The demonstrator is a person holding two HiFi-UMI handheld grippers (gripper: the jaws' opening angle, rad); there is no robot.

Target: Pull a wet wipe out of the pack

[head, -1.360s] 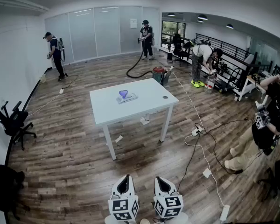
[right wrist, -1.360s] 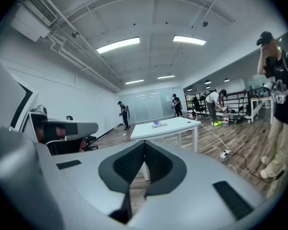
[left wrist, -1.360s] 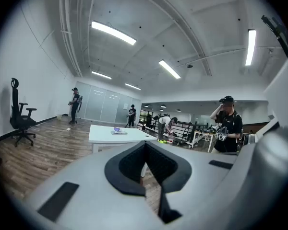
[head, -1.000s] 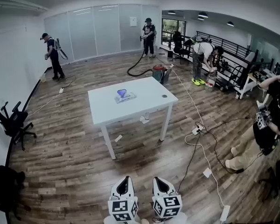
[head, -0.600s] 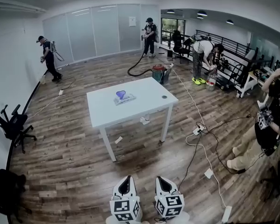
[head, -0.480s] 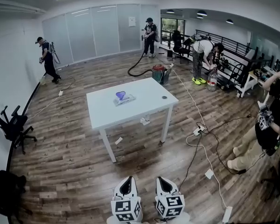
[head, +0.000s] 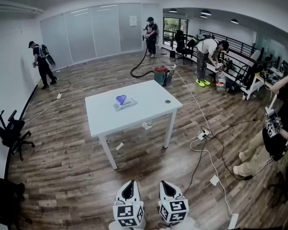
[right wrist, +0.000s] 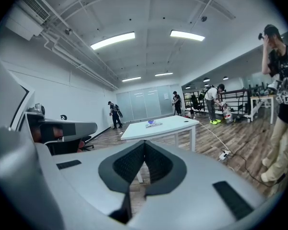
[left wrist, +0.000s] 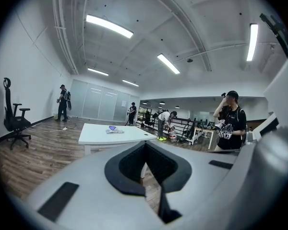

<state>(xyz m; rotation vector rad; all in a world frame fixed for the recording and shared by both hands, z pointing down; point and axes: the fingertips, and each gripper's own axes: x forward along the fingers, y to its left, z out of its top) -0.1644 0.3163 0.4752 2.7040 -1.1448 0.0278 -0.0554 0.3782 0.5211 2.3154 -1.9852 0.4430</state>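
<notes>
From the head view: low at the bottom edge, left gripper (head: 128,183) and right gripper (head: 167,183), side by side, aimed toward a white rectangular table (head: 149,107) well apart across the wooden floor (head: 62,157). On the tabletop, near its middle, a flat pale wet-wipe pack (head: 126,105) with a purple-blue tuft (head: 121,99) standing up from it; likely the wipe's exposed end, too small to confirm. To the right of the table, a white cable (head: 201,143) trailing over the boards.

From the left gripper view: left gripper (left wrist: 145,152) closed, dark pads pressed together in a narrow seam, nothing between. Beyond, the table (left wrist: 98,137) and the pack (left wrist: 114,130) lying flat on it.

From the right gripper view: right gripper (right wrist: 145,150) likewise closed tight and empty. Ahead, the table (right wrist: 168,125) with the pack (right wrist: 153,124) near its middle.

Step in hand, by judgement: the approach, with nothing yet within reach. To do it well: walk in on the near side, clear of the cable. Spread both sets of tongs before arriving. Press one set down on the pack's flat body to anchor it, away from the opening. Pinch the tuft low at its base with the other, then draw up slowly and steadily to avoid dragging the light pack along or tearing the sheet.
</notes>
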